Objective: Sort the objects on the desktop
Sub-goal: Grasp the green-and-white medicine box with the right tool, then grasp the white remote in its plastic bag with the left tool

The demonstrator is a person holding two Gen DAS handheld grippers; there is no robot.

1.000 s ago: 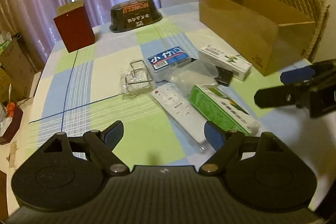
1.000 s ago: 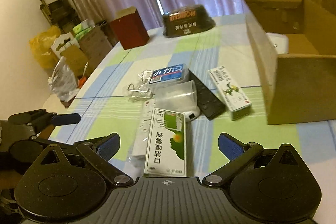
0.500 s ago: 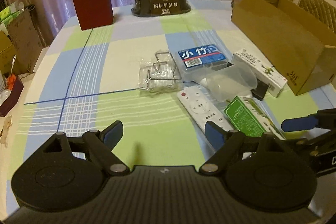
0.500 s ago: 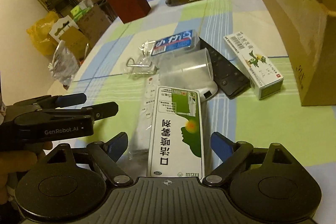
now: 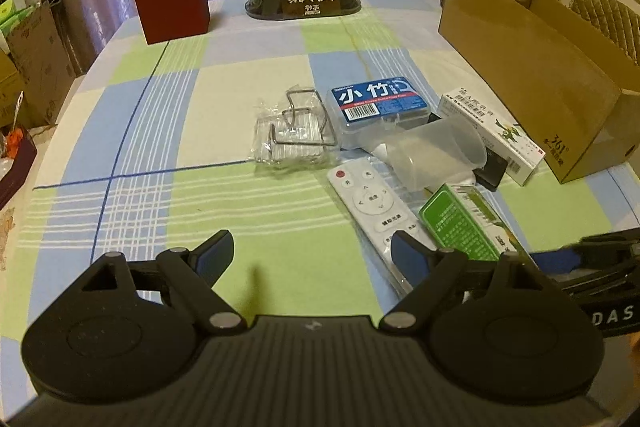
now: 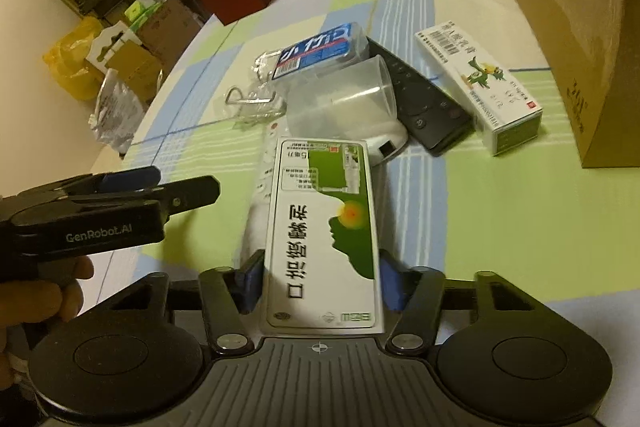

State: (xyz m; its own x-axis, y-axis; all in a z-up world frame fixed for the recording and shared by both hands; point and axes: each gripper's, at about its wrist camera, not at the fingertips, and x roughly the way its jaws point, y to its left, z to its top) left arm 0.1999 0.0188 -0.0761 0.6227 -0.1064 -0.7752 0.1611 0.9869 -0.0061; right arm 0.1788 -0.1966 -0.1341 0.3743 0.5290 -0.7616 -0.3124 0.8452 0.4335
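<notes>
Right gripper (image 6: 320, 283) pinches the green-and-white box (image 6: 324, 227) (flat, printed); left gripper (image 5: 308, 255) spread.

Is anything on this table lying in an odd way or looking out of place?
Yes. The clear plastic cup lies tipped on its side, resting across the black remote and a white device. Nothing appears spilled. The green-and-white box overlaps the white remote.

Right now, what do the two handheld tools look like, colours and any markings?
Both are matte black plastic, with a ribbed body, two round discs, silver pivot screws and blue pads on the fingers. The left tool, seen side-on from the right camera, has "GenRobot.AI" in white lettering. The right tool has a small crosshair mark on its ribbed body. No cables or sleeves show.
</notes>
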